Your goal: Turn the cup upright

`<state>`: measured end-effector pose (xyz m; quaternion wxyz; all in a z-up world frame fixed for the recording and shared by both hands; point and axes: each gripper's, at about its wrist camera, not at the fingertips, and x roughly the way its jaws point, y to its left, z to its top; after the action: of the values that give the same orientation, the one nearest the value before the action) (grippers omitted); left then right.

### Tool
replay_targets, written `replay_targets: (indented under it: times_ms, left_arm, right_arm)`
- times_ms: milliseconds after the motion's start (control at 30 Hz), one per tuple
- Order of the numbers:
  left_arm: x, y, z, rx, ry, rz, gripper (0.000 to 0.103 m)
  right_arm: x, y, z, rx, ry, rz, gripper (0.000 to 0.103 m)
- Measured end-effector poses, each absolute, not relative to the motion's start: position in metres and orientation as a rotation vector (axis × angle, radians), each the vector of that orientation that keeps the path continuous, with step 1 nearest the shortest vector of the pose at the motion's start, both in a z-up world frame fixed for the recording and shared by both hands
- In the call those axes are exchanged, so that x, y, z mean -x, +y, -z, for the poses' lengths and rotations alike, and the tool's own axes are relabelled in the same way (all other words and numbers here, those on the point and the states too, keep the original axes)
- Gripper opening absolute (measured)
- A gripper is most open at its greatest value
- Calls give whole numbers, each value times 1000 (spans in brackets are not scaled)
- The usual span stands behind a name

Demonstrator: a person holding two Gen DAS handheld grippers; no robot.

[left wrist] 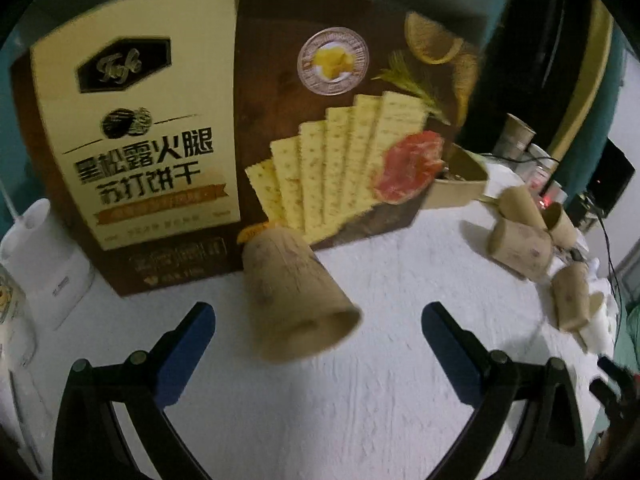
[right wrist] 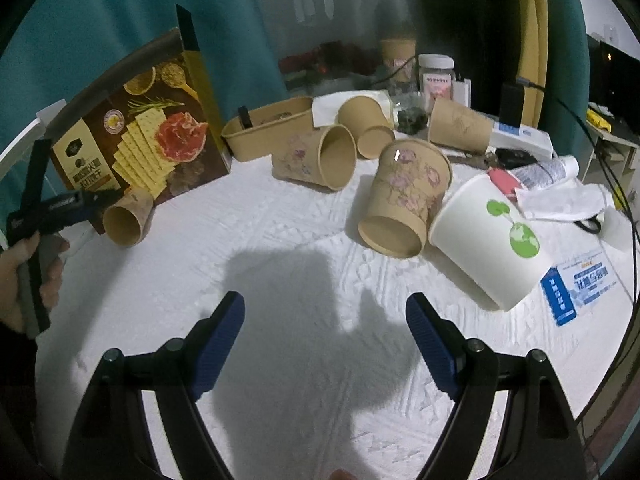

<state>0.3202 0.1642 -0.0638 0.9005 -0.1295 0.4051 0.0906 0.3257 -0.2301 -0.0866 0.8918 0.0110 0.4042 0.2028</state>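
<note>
A small brown paper cup (left wrist: 294, 294) lies on its side on the white tablecloth, mouth towards my left gripper, its base against the cracker box (left wrist: 168, 128). My left gripper (left wrist: 318, 330) is open, its blue pads either side of the cup's mouth and a little short of it. The same cup (right wrist: 127, 219) shows at the far left of the right wrist view, with the left gripper (right wrist: 86, 204) beside it. My right gripper (right wrist: 325, 322) is open and empty above bare cloth.
Several more brown cups lie tipped over at mid-table, among them a flowered one (right wrist: 404, 204) and another (right wrist: 320, 158). A white cup with a green globe (right wrist: 486, 240) lies at the right. A brown tray (right wrist: 268, 130), a jar (right wrist: 437, 76) and papers crowd the back.
</note>
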Motion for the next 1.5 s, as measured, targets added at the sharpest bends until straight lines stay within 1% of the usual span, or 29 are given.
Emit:
replay_targets:
  times_ms: [200,267,333,367,467,500,733,967,1233,1367,1500]
  left_arm:
    - [-356,191,80,343,879,-199,103]
    - [-365,198,88,373,905,-206,100]
    - [-369,202,93,393,924,-202,89]
    - [-371,203,95,408,935,-190,86]
    - [-375,205,102,447,967,-156,75]
    - [-376,204,105,452,979,-147,68]
    - [-356,186,95,386,965,-82,66]
    - [-318,135,72,283,994,173,66]
    - [-258,47,48,35,1045,584,66]
    - [-232,4,53,-150,1103,766,66]
    - [-219,-22,68,-296,1160,840,66]
  right_arm:
    - [-327,-237,93,-49,858,-418,81]
    - [-327,-236,93,-49,863,-421,81]
    - [-326,-235,93,-51,863,-423,81]
    - [-326,-235,92,-54,863,-426,81]
    - [-324,-234,91,-65,865,-434,81]
    - [-322,-233,91,-67,866,-436,81]
    - [-307,-234,84,-71,859,-437,81]
    - [-275,-235,75,-66,850,-433,81]
    - [-222,-234,76,-62,856,-437,81]
    - [-190,-233,81,-56,861,-443,81]
    - [-167,-230,89,-43,881,-451,81]
